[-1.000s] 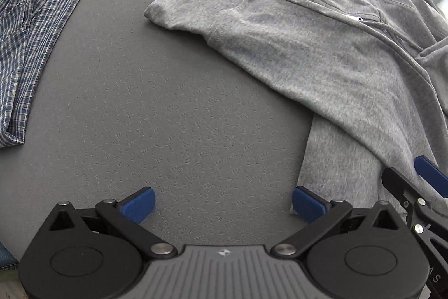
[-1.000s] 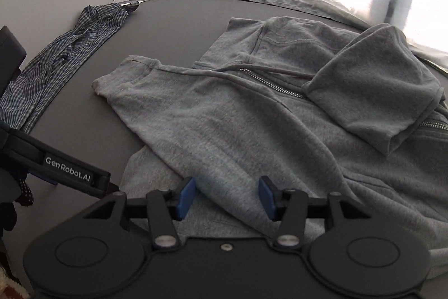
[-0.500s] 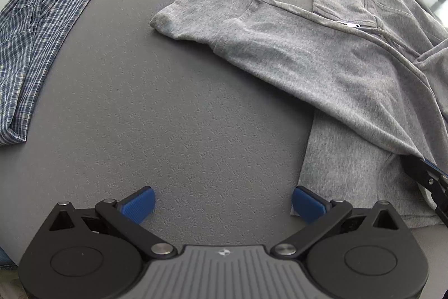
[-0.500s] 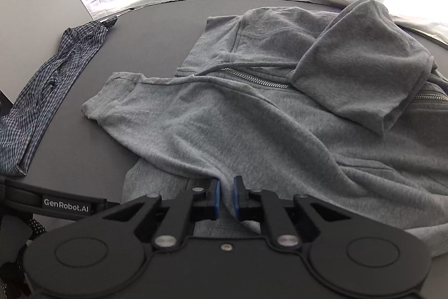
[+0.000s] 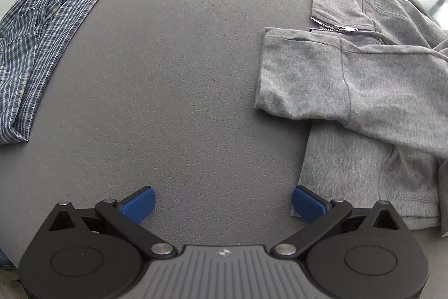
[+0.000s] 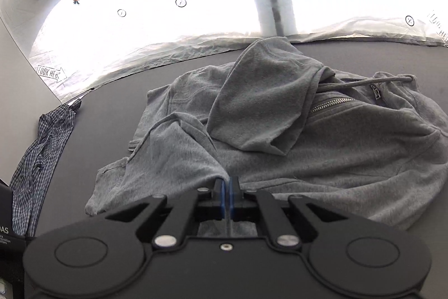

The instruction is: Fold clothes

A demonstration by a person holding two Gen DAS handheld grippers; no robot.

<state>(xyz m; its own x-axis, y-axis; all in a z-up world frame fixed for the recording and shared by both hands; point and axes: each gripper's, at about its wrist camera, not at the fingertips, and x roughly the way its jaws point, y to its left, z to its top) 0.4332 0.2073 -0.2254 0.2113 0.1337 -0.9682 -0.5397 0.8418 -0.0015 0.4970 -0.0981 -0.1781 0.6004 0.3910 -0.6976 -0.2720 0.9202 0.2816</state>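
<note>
Right wrist view: the right gripper (image 6: 226, 198) is pinched tight on a fold of the grey hoodie (image 6: 322, 159), lifting its sleeve (image 6: 173, 156) off the dark desk (image 6: 364, 55). The hoodie lies spread over the desk's far right part; a plaid shirt (image 5: 50, 27) lies bunched along the left edge. The thin pinch could slip, or pulling could drag the whole hoodie askew. The left gripper (image 5: 222, 203) hovers low over bare desk, fingers wide and empty, one pad (image 5: 308, 203) just beside the hem.
</note>
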